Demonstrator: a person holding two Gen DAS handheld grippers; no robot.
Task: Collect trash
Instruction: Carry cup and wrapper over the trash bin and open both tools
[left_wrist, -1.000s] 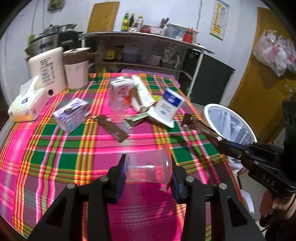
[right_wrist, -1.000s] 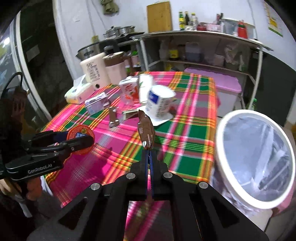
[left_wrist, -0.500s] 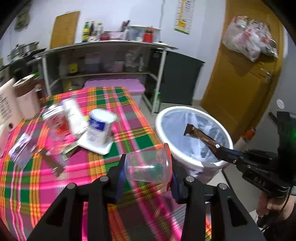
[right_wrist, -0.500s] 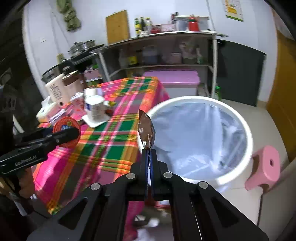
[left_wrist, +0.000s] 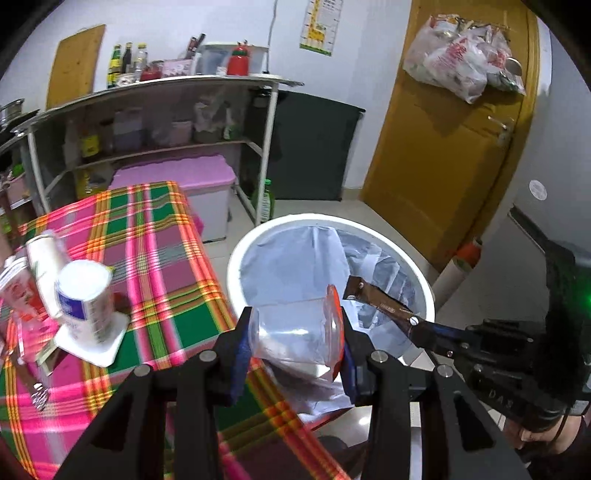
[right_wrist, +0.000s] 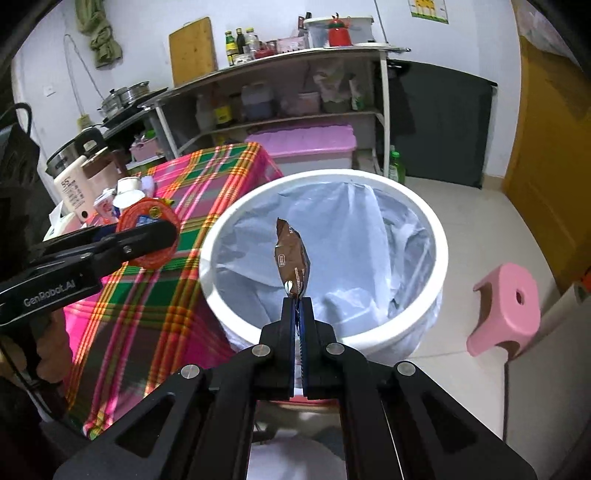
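Two pieces are in hand and not yet dropped: the left gripper (left_wrist: 293, 334) is clamped across a clear plastic cup (left_wrist: 295, 328) with an orange rim, and the right gripper (right_wrist: 297, 306) is pinched tight on a brown wrapper (right_wrist: 291, 262), both over the white bin (right_wrist: 439, 258) lined with a pale bag. More remains on the plaid tablecloth (left_wrist: 155, 236) at left: a white-and-blue tub (left_wrist: 85, 299) and cartons. Behind stand a metal shelf (left_wrist: 166, 85), a yellow door (left_wrist: 461, 147) and a pink stool (right_wrist: 506, 306).
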